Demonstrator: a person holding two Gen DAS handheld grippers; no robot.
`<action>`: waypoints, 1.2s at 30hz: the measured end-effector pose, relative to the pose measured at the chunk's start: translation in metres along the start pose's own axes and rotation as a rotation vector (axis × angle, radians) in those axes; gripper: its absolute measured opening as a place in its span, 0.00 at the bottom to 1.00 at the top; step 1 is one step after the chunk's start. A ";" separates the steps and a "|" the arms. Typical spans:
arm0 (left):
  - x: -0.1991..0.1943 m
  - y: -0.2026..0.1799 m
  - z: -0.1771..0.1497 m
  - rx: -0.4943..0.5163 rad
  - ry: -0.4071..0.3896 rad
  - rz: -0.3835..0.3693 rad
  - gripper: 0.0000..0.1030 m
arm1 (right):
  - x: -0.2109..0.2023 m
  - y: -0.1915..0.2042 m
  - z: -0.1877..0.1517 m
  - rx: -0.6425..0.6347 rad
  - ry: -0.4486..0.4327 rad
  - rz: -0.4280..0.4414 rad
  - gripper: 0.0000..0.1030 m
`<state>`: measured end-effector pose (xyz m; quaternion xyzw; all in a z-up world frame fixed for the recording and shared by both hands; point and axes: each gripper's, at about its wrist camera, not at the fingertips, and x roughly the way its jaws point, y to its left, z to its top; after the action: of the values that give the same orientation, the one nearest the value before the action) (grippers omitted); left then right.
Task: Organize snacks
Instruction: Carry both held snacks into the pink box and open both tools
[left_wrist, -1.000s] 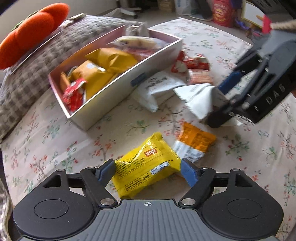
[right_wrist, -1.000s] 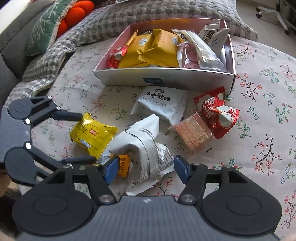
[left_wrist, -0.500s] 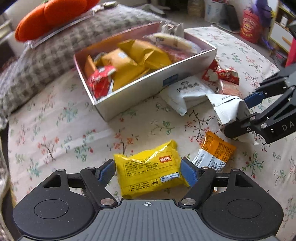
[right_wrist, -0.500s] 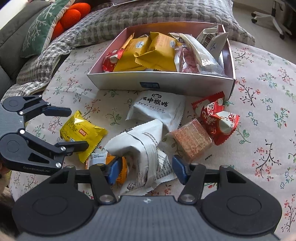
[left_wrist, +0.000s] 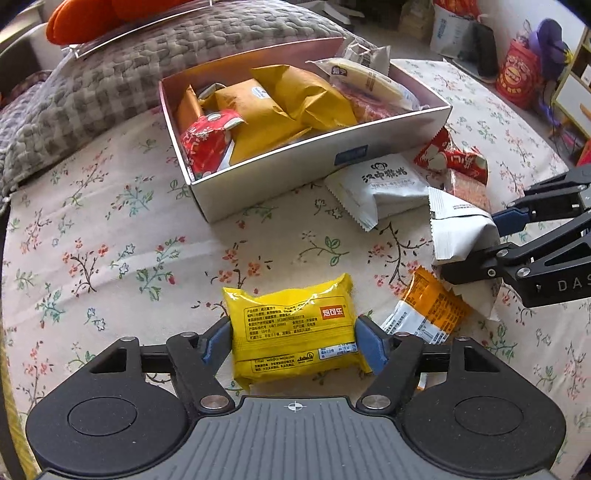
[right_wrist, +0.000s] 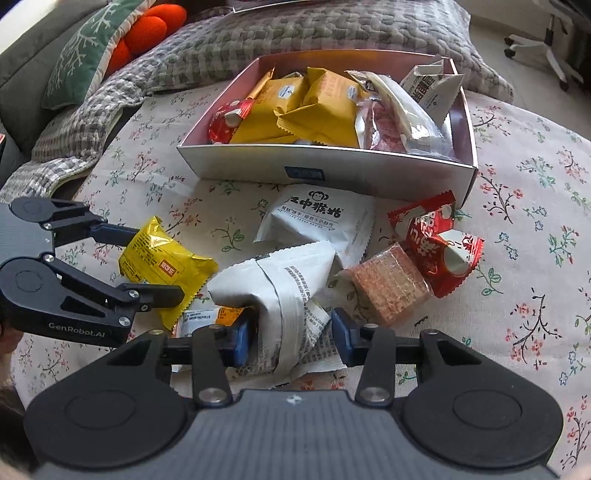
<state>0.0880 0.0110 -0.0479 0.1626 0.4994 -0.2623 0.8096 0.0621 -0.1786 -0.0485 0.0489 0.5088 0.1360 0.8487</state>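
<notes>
Since a second ago we see both sets of jaws drawn in, and the left view has rolled so the yellow packet (left_wrist: 295, 332) now lies square across it. Our left gripper (left_wrist: 293, 341) has been closing and its blue pads now sit against both ends of that yellow packet, which rests on the floral cloth (left_wrist: 110, 258). Our right gripper (right_wrist: 290, 338) has been closing too, around the crumpled white wrapper (right_wrist: 288, 295); the left pad touches its folded side, while the right pad looks to stand just clear, so we cannot say it is gripped. An orange-and-white sachet (left_wrist: 428, 314) lies between the two grippers, partly under the white wrapper. Further out lie a white monkey-print packet (right_wrist: 317, 221), a clear-wrapped brown wafer block (right_wrist: 388, 284) and red wrappers (right_wrist: 439, 243), all loose on the cloth just before the box (right_wrist: 332, 170). The box holds yellow packets, a red one and pale ones. Behind it are a grey checked cushion (left_wrist: 110, 92) and an orange plush (right_wrist: 147, 33).
</notes>
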 end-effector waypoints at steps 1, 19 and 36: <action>0.000 0.000 0.000 -0.007 -0.001 -0.002 0.68 | -0.001 -0.001 0.000 0.005 -0.001 0.004 0.39; -0.028 0.006 0.025 -0.089 -0.080 -0.031 0.67 | -0.026 -0.022 0.020 0.127 -0.094 0.027 0.39; -0.012 0.023 0.106 -0.122 -0.155 0.043 0.68 | -0.015 -0.047 0.105 0.244 -0.183 0.006 0.39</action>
<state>0.1736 -0.0223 0.0103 0.1028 0.4469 -0.2255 0.8596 0.1565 -0.2218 0.0041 0.1653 0.4419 0.0705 0.8789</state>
